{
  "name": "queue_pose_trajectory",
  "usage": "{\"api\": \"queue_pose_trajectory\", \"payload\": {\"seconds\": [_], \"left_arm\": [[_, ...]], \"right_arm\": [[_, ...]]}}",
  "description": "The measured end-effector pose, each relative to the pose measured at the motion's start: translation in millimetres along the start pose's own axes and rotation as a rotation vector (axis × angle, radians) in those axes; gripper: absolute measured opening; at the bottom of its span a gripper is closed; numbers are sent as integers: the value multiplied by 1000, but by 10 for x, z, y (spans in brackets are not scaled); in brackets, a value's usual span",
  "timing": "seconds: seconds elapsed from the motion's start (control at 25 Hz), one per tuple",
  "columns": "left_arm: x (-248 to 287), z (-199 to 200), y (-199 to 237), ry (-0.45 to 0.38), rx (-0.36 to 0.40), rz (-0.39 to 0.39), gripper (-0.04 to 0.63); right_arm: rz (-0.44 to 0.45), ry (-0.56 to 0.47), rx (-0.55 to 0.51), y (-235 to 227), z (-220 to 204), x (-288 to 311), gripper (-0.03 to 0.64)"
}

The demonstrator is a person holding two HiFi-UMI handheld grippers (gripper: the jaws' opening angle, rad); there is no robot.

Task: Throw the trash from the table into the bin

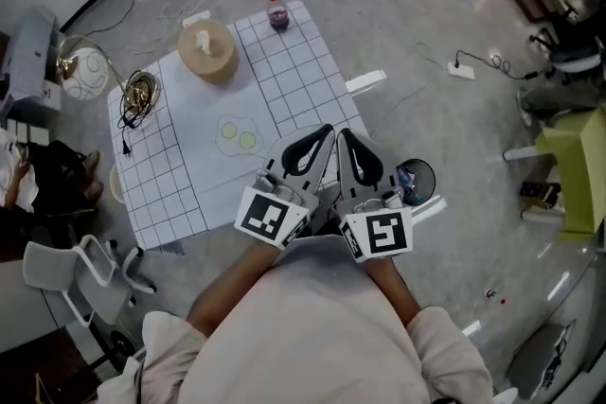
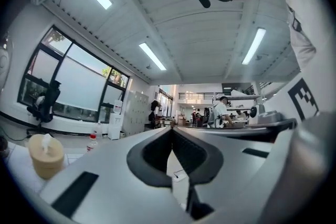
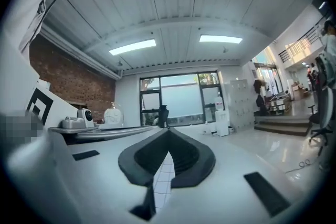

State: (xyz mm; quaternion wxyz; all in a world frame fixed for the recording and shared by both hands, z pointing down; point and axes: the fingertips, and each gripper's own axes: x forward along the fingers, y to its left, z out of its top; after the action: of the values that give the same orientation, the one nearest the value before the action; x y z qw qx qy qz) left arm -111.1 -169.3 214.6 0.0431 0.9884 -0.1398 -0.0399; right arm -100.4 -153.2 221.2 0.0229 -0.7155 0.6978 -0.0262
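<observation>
White gridded tabletop [image 1: 189, 142] bears a red-capped bottle [image 1: 276, 11] at its 12 o'clock edge and a tan round container [image 1: 206, 50] at the bottle's 8 o'clock. Left claw [image 1: 322, 137] and right claw [image 1: 347, 143], both closed on nothing, hover side by side at its 5 o'clock corner, the black bin [image 1: 429, 169] at their 3 o'clock.

Pale sleeves [image 1: 175, 345], white grippers [image 1: 329, 129] bearing black-patterned cubes [image 1: 273, 216].

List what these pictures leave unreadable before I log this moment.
- Contents of the bin: head view, too small to name.
- What the pale discs on the table are: head view, too small to identify.
- Near edge of the table: head view, covered by the left gripper and right gripper.
- The bin itself: outside both gripper views.
</observation>
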Motion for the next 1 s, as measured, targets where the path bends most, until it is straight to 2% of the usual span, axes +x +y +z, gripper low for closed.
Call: {"api": "queue_pose_trajectory", "payload": {"seconds": [0.32, 0.6, 0.8, 1.0], "left_arm": [[-767, 136, 760, -37, 16, 199, 6], [-1298, 183, 1218, -57, 25, 348, 6], [-1476, 159, 1349, -59, 19, 401, 6], [-1557, 135, 1450, -66, -4, 422, 6]], "right_arm": [[182, 13, -7, 856, -102, 459, 18], [309, 15, -25, 1409, -165, 707, 18], [363, 27, -34, 1606, -205, 794, 18], [375, 38, -35, 1664, -233, 859, 18]]}}
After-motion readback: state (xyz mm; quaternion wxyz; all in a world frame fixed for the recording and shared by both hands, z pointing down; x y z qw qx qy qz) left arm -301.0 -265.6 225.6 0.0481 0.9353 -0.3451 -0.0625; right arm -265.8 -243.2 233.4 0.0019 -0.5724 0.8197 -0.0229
